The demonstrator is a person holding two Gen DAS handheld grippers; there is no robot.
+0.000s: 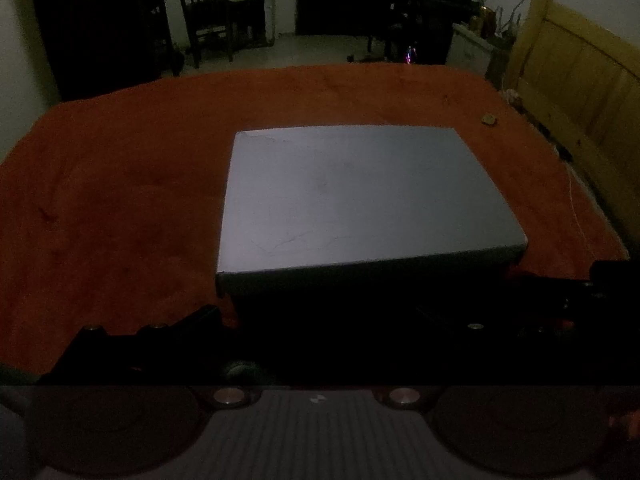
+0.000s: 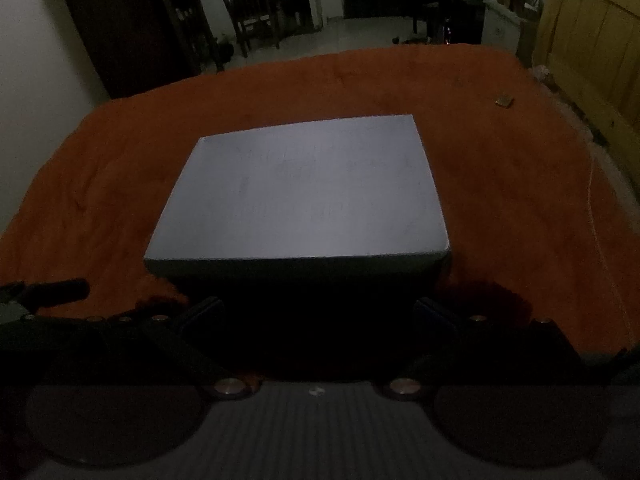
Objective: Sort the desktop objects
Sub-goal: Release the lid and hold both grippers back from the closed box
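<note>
You're looking at a closed grey-white cardboard box sitting mid-table on an orange-red fuzzy cloth; flat matte lid, faint scuff lines, squared corners, dark front wall in shadow. Lighting is very dim. Your right gripper is sitting spread wide, both dark fingers showing just short of the box's near face, one off each front corner, nothing between them. Your left gripper is harder to read: only one finger is showing clearly at the box's near left corner, the other side is lost in shadow, so I can't tell how wide it is. A small brownish square object is lying on the cloth well beyond the box's far right corner, near a yellow wooden panel; too small to identify. The right view is showing the left tool's dark body poking in at its left edge; the left view is showing dark hardware at its right edge. A dark wooden chair is standing beyond the table.
</note>
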